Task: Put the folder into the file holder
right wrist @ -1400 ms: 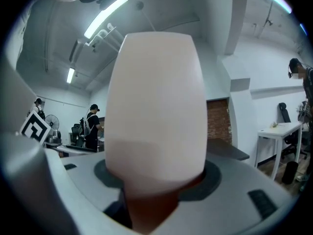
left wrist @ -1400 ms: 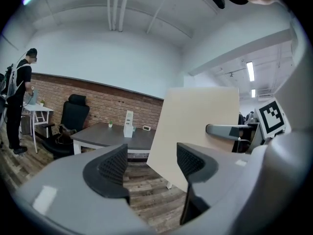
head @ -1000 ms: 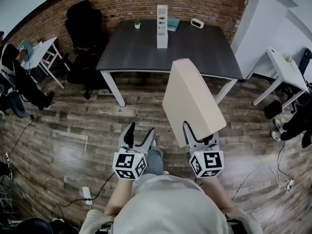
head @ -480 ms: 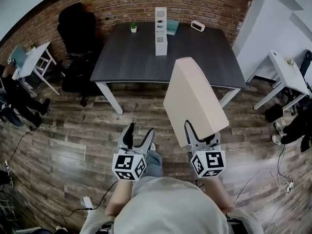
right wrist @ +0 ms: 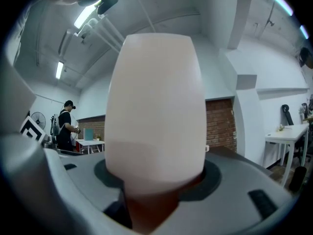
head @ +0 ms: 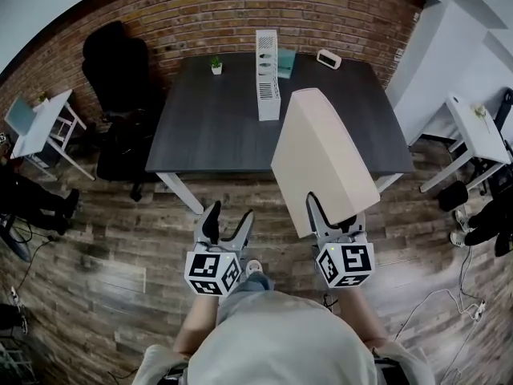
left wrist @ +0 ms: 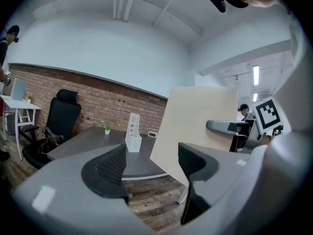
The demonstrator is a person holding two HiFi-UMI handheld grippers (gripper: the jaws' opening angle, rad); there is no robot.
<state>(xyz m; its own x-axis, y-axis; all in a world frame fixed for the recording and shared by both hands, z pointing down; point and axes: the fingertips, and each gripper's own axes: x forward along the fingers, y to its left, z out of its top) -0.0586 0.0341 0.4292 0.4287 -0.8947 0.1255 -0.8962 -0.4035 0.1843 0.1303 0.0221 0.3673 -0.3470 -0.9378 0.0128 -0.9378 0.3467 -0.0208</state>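
A wide beige folder (head: pixel 321 163) stands on edge in my right gripper (head: pixel 333 215), whose jaws are shut on its near lower end; it juts forward over the table's front edge. In the right gripper view the folder (right wrist: pixel 156 106) fills the middle between the jaws of that gripper (right wrist: pixel 156 180). The white slotted file holder (head: pixel 267 74) stands upright at the back middle of the dark grey table (head: pixel 208 135), also seen as the file holder (left wrist: pixel 132 133) ahead. My left gripper (head: pixel 226 221) hangs open and empty over the floor, left of the folder (left wrist: pixel 200 126).
On the table's far edge are a small potted plant (head: pixel 216 65), a teal book (head: pixel 285 61) and a white clock (head: pixel 327 58). A black office chair (head: pixel 120 62) stands left of the table. White side tables (head: pixel 36 127) (head: pixel 473 123) flank the room; a seated person's legs (head: pixel 36 203) show at left.
The table and file holder have drawn nearer and lower in the head view. Both grippers keep the same pose, the folder still in the right one.
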